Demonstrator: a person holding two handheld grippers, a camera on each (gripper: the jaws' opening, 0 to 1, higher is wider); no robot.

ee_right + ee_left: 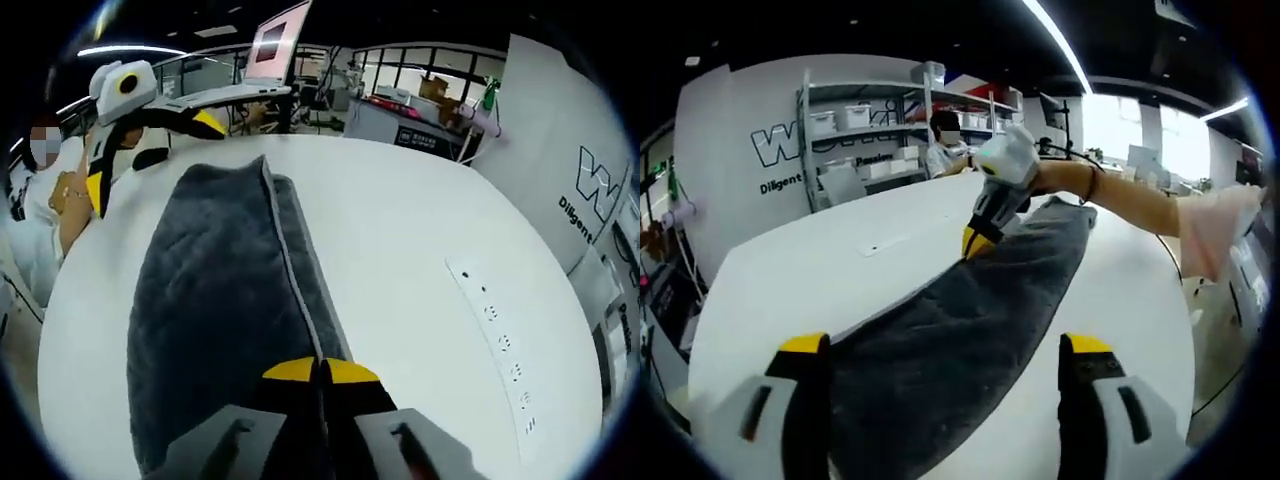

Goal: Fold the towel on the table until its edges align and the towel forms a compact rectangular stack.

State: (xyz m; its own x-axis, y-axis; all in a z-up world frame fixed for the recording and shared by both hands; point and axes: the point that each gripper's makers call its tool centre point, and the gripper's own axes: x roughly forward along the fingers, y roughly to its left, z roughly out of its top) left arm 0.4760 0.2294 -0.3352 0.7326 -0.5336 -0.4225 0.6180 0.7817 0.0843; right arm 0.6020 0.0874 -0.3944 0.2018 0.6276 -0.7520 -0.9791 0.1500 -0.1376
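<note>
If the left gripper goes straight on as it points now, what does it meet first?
Probably the grey towel, which lies between the open jaws of the left gripper; further along sits the right gripper. Depth is unclear.

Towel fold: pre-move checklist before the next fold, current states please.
1. Right gripper clamped on the towel edge: ok, jaws shut with the edge between the tips.
2. Left gripper holding towel: not ok, jaws open, straddling the towel with nothing pinched.
3. Towel flat on the table: ok, already folded lengthwise into a long strip, one layer's edge showing beside the upper one.
4. Edges aligned: not ok, lower layer sticks out along the side nearest the right gripper.
5. Fold path free: ok, bare tabletop around the strip.
6. Far end of towel square: cannot tell.
</note>
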